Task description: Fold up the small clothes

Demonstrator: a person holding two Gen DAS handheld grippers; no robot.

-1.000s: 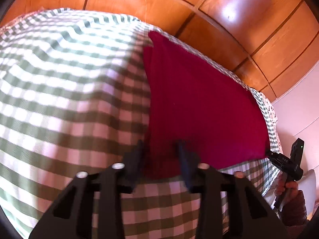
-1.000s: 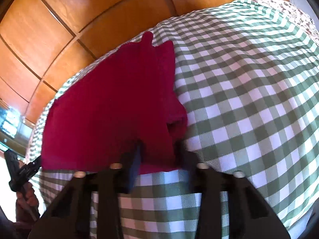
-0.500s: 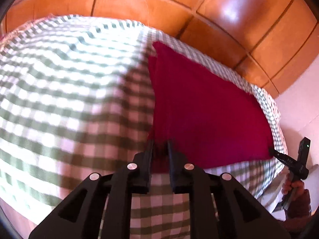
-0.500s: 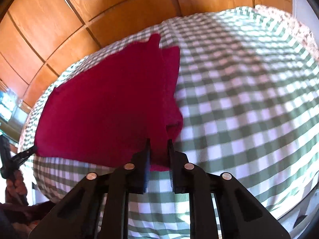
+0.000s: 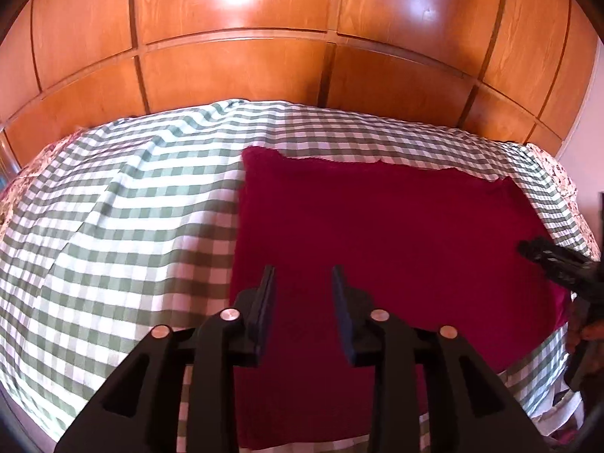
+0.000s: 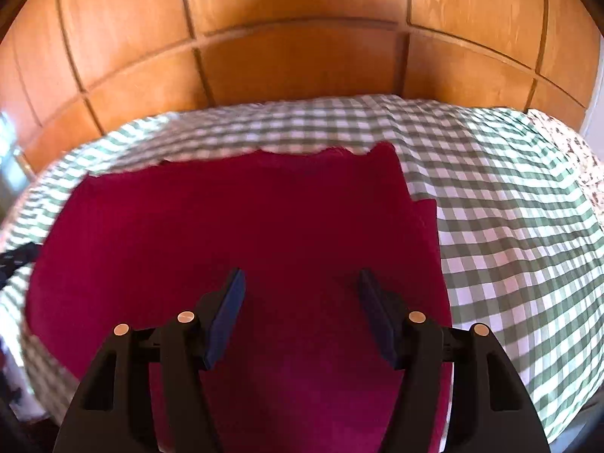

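Observation:
A crimson cloth (image 5: 377, 234) lies flat on the green-and-white checked bed cover (image 5: 124, 226). It also shows in the right wrist view (image 6: 245, 226), with a lower layer sticking out at its right edge (image 6: 424, 211). My left gripper (image 5: 303, 277) is open and empty above the cloth's left part. My right gripper (image 6: 300, 281) is open and empty above the cloth's right part. The right gripper's fingers (image 5: 551, 260) show at the right edge of the left wrist view, beside the cloth's right edge.
A wooden panelled headboard (image 5: 302, 56) stands along the far side of the bed, also in the right wrist view (image 6: 302, 49). A floral sheet (image 5: 558, 173) shows at the bed's corners. The bed's near edge drops off just below the cloth.
Both grippers were shut on the cloth's near edge half a second ago. They have let go, opened, and risen over the cloth, which now lies flat with its near edge closer to me.

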